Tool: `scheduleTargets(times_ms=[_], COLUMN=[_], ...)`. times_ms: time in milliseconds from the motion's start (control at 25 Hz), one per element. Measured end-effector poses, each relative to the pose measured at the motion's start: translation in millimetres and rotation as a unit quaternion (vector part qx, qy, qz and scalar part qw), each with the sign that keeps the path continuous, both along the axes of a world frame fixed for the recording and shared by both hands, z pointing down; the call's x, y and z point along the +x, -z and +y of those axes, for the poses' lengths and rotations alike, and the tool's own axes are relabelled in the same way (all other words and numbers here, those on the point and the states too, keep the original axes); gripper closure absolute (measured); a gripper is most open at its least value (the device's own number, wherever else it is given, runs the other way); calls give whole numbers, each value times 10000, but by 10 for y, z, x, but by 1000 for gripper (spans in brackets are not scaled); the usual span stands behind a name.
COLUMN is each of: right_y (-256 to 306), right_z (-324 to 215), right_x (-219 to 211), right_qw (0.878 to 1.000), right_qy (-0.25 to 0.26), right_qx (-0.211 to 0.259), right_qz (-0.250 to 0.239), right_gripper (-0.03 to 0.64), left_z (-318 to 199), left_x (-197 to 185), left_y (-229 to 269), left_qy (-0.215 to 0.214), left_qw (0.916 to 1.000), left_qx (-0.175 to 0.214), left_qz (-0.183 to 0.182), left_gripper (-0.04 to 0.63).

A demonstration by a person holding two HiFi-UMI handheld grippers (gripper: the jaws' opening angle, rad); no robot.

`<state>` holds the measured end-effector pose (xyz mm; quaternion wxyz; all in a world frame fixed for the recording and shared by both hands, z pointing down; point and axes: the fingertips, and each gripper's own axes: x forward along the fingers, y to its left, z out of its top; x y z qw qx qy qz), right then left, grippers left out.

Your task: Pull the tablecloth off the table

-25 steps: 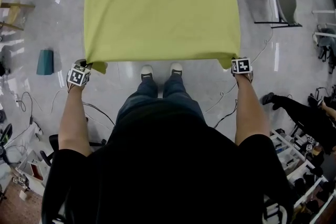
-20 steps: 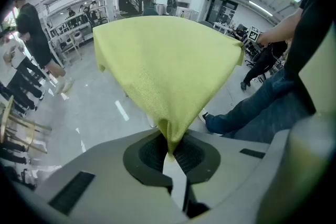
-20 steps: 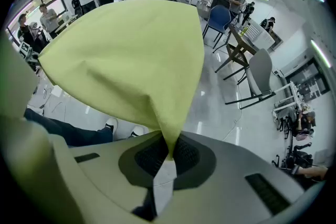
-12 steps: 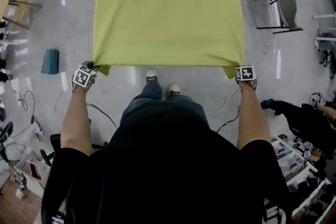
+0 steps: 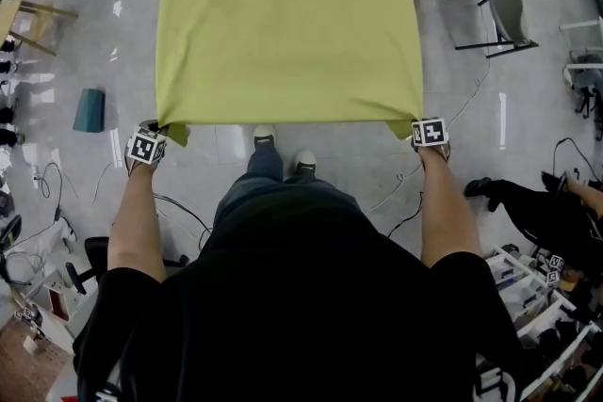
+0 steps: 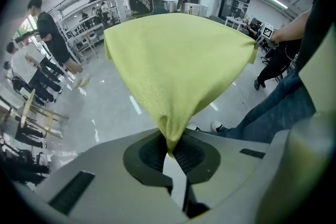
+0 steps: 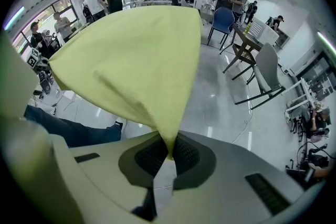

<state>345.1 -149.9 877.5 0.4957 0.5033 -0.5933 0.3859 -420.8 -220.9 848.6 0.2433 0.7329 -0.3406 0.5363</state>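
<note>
The cloth [image 5: 287, 24] has come toward the person since a second ago. Its far edge now shows at the top of the head view, and one shoe [image 5: 303, 162] has stepped back behind the other.

The cloth is big, yellow-green and spread flat. It hides the surface, so I cannot tell how much of it still lies there. It stretches straight away from the person, and its near edge runs tight from side to side.

The left claw [image 6: 170, 150] is pinched shut on the near left corner. The right claw [image 7: 169, 156] is pinched shut on the near right corner. Both are just as near, so I think the pull must go straight back, both hands together.

Each cube [image 5: 144, 146] shows black and white squares. No words can be read.
</note>
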Motion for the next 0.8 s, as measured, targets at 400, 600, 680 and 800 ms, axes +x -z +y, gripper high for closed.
scheduleTargets(times_ms=[400,600,680,800], right_y=[-70,-113,-127,-136], right_z=[508,703,796,939], right_x=[229,329,347,380], right_qw=[9986,9981,9978,9976], right_qy=[391,386,412,452], right_qx=[3,-19,-27,-41], right_qz=[-353,-481,-519,-531], right_gripper=[591,591,591,591], left_z=[563,851,962,1106], left_x=[228,328,353,397], left_y=[180,210,234,245], left_qy=[534,639,717,787], left_qw=[9973,9961,9953,9949], left_qx=[163,132,148,149], left_qz=[-479,-586,-634,-613], left_gripper=[568,569,569,569])
